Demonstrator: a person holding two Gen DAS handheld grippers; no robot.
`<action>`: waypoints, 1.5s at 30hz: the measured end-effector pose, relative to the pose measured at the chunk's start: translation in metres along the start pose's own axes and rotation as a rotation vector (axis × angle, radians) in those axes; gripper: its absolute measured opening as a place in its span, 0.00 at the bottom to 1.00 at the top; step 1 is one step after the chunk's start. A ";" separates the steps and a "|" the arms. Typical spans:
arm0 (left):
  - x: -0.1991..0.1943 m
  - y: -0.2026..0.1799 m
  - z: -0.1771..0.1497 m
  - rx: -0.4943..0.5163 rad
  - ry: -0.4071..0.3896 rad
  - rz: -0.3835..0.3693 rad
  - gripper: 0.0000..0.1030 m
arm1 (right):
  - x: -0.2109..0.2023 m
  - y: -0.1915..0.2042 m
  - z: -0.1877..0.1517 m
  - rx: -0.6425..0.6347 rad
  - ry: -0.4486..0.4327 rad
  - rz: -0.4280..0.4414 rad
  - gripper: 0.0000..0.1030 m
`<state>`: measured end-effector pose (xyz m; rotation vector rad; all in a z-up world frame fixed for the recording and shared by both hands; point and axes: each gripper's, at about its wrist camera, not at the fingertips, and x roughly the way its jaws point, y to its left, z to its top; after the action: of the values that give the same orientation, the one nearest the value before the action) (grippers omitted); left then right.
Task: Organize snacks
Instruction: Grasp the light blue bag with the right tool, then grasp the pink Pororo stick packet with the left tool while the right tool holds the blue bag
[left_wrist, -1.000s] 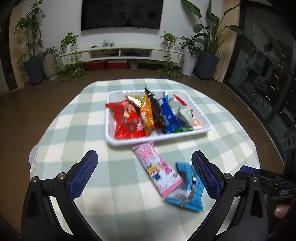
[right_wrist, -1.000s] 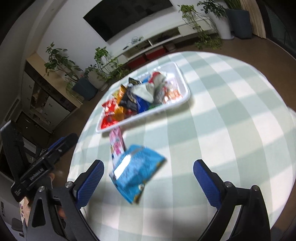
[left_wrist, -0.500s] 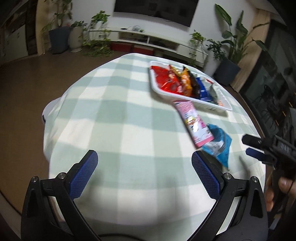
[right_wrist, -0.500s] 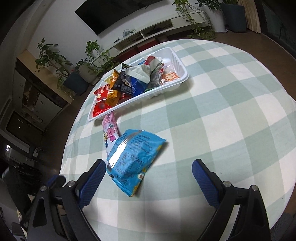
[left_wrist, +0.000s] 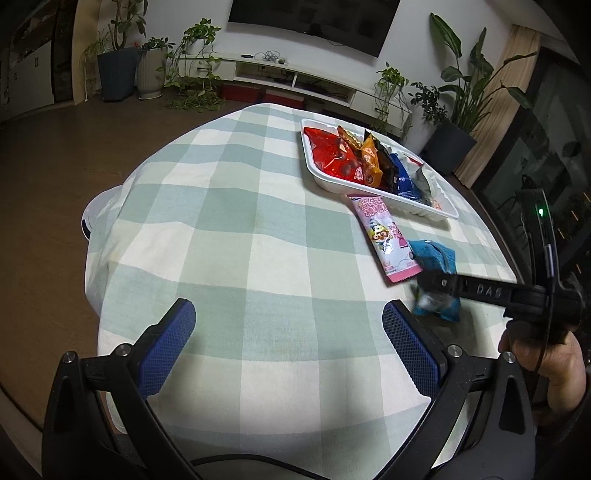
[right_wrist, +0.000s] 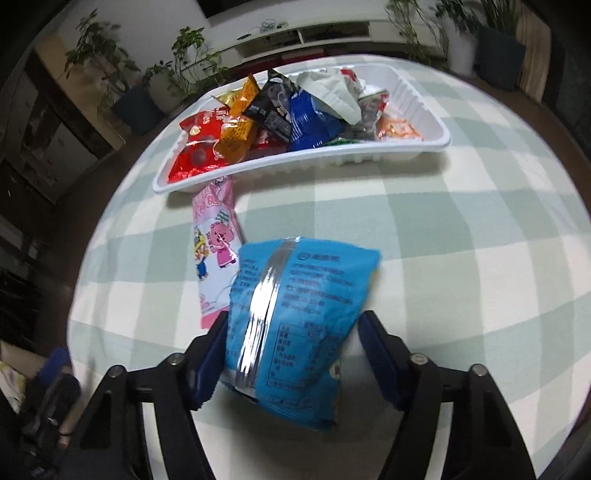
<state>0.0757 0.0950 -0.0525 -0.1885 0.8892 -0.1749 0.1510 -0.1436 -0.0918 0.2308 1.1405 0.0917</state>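
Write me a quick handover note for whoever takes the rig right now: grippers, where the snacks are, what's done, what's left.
Right gripper: jaws have just been closing around the blue packet on the table; the left pad looks to be touching it, the right one still shows a gap, so no firm grip yet.
Left gripper: open, empty, over bare tablecloth.
Tray: already holds a pile of snacks.
Pink packet: flat on the cloth, its far end at the tray's rim, beside the blue packet.
Done: most snacks are in the tray.
Left: finish gripping the blue packet, put it in the tray, then the pink one.
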 end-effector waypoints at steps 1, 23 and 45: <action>0.000 0.000 0.001 -0.001 -0.002 0.001 1.00 | -0.001 -0.001 -0.001 -0.013 0.003 -0.012 0.58; 0.137 -0.115 0.080 0.244 0.230 0.128 1.00 | -0.022 -0.053 -0.016 -0.088 -0.051 -0.119 0.51; 0.185 -0.122 0.095 0.361 0.339 0.061 0.49 | -0.014 -0.048 -0.005 -0.178 0.000 -0.136 0.49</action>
<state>0.2551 -0.0568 -0.1048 0.2107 1.1809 -0.3127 0.1385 -0.1922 -0.0918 -0.0048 1.1383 0.0717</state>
